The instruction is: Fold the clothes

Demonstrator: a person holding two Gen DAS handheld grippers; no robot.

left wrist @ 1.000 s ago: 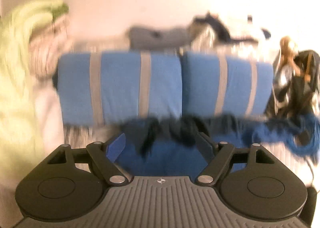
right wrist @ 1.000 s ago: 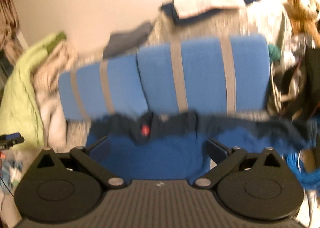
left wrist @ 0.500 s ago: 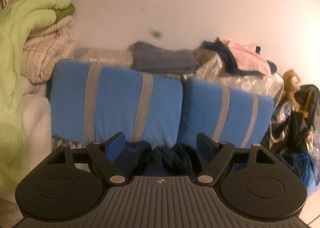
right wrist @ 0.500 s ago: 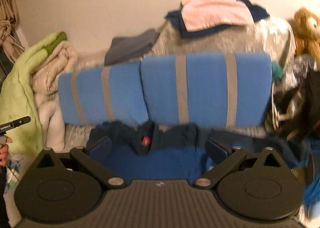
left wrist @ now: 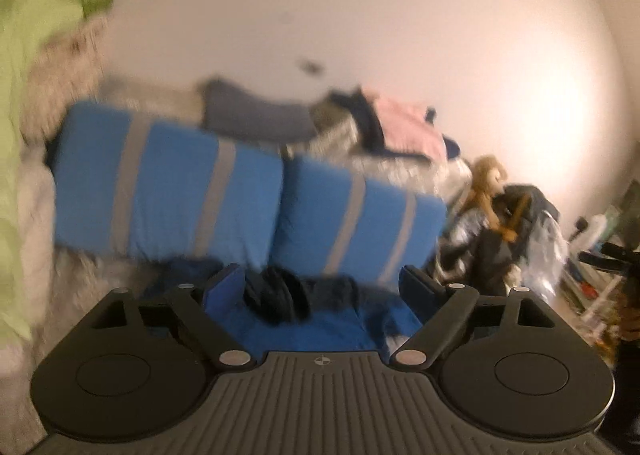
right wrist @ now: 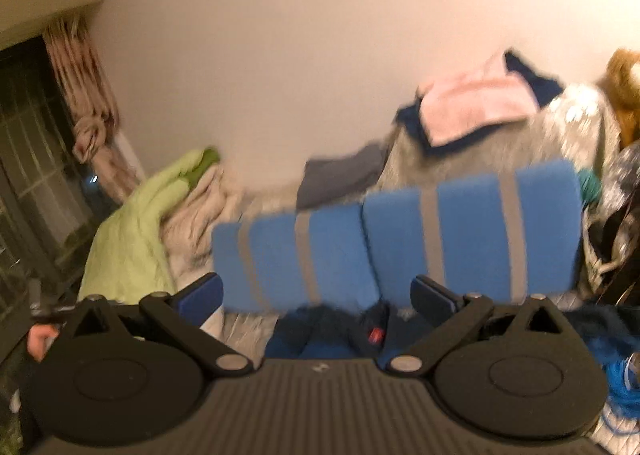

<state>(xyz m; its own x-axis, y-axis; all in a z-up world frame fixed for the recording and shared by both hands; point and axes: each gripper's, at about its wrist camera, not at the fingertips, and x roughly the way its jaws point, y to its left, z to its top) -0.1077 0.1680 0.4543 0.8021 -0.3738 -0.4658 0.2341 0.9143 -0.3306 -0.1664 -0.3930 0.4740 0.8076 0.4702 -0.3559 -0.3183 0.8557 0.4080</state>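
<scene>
I see the dark navy garment [left wrist: 280, 297] bunched, soft and crumpled, lying crosswise just ahead of my left tongs [left wrist: 324, 283], fingers spread wide, nothing gripped. In the right view it [right wrist: 332, 325] sits low between my right tongs [right wrist: 316, 295], also released. Beyond, two plump blue cushions [left wrist: 240, 191] with grey stripes.

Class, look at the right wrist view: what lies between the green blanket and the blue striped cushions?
A heap of beige bedding lies between the green blanket and the cushions, seen in the right wrist view.
</scene>
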